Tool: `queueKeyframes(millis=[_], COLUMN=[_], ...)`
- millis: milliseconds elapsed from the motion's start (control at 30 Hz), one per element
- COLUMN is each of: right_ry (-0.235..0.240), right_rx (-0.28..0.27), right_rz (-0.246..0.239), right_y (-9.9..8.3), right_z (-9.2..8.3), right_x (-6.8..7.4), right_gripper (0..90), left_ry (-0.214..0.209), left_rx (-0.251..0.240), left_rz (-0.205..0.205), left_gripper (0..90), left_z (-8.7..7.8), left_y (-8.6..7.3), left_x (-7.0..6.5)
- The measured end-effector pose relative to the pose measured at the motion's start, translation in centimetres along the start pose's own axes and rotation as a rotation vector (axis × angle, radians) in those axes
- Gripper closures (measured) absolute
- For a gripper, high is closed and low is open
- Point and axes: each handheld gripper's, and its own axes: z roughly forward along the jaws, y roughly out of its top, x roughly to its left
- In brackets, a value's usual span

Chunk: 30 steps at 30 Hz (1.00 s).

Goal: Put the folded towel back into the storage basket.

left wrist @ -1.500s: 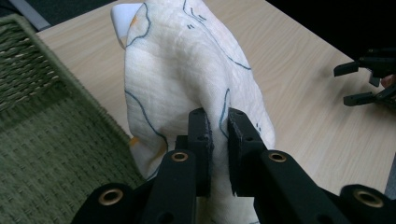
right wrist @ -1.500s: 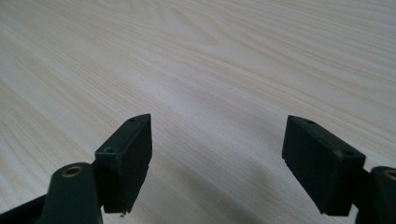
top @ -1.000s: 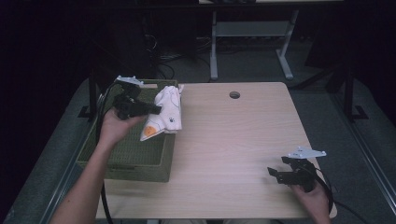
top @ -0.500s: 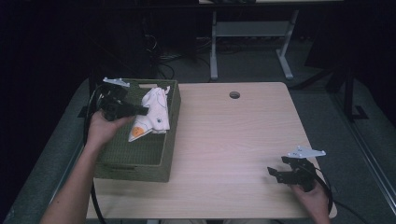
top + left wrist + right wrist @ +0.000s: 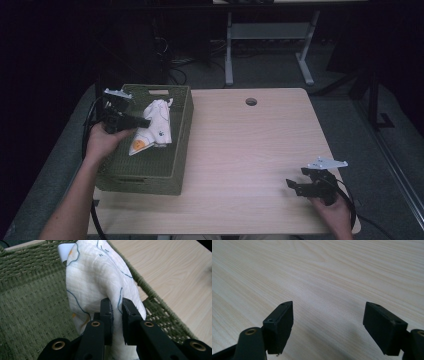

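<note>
High view: the left gripper (image 5: pixel 142 121) holds a white cloth (image 5: pixel 155 127) over the inside of a green woven basket (image 5: pixel 150 182), which sits on the left part of a light wooden table (image 5: pixel 250 150). The cloth hangs from the jaws and droops down into the basket, its lower end with an orange patch lying close to the basket floor (whether it quite touches the weave I cannot tell). The person's left hand (image 5: pixel 102 142) grips the tool from the basket's left side, the forearm coming in from the bottom edge.

Left gripper view, close up: the two black jaws are pinched tight on a fold of the cloth (image 5: pixel 97 282), with only a sliver of fabric between the pads. The cloth is pale with thin blue lines and a little orange, and the basket's wall (image 5: pixel 160 312) runs just behind it, the bare tabletop beyond.

Well apart, near the table's front right corner, the right gripper (image 5: pixel 295 186) sits low over the wood in the right hand (image 5: pixel 335 212). Right gripper view shows its jaws spread wide with only tabletop (image 5: pixel 332 270) between them.
</note>
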Motion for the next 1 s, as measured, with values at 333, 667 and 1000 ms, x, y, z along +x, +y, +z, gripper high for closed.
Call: queueKeyframes(millis=[333,667,1000], right_ry=[-0.003,-0.004,-0.006], right_rx=[0.004,0.006,0.008], right_rz=[-0.005,-0.003,-0.007], right_y=[0.0,0.0,0.1], right_z=[0.2,0.1,0.2], right_x=[0.0,0.0,0.0], right_gripper=[23.7,23.7,23.7], left_ry=[0.018,-0.026,0.071], left_rx=[0.061,0.14,0.17], left_rz=[-0.001,0.044,0.085], left_gripper=[80.6,80.5,64.0], left_z=[0.9,2.3,3.1], left_y=[-1.2,-1.6,-1.3], left_x=[1.2,1.2,1.2])
